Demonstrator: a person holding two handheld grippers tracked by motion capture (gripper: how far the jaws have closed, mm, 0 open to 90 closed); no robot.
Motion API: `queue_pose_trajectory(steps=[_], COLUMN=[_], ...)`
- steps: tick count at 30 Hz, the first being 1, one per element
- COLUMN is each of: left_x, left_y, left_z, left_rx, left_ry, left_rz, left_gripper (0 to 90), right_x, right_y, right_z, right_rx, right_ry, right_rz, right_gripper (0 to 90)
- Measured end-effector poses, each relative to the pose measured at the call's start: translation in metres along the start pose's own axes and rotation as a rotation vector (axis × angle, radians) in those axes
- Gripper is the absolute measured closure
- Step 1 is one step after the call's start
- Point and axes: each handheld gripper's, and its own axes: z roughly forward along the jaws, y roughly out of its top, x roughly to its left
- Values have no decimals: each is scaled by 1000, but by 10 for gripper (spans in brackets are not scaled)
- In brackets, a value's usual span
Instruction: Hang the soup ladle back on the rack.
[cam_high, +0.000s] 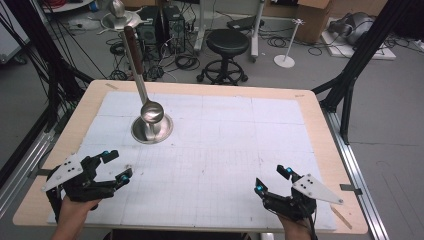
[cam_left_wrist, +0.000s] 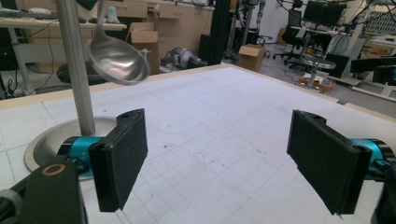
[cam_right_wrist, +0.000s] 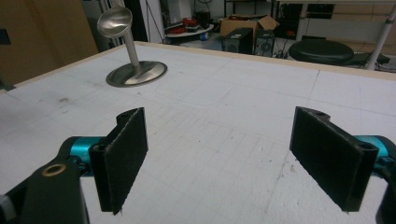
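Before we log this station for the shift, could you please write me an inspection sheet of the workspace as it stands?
Surface: wooden table under a white gridded mat, lightly smudged.
Job's things: a steel stand with a round base and an upright post sits on the mat's far left; a ladle hangs on it, its bowl low above the base.
Clutter: nothing seen on the mat.
Grippers: left gripper near the front left, jaws open, nothing between them; right gripper near the front right, jaws open, nothing between them.
Cables: loose cables on the floor beyond the table.
Surroundings: black stool, cardboard box, black frame legs.
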Motion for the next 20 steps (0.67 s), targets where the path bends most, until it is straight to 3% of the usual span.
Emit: queue_pose_trajectory(steps=[20], left_x=[3], left_y=[-5], left_z=[-5], left_rx=[10], left_ry=[15], left_rz=[-26], left_gripper=[214], right_x=[-3], right_y=[-2], right_z=[2], right_rx=[9], right_ry=[0], right_rz=[-2], right_gripper=[179])
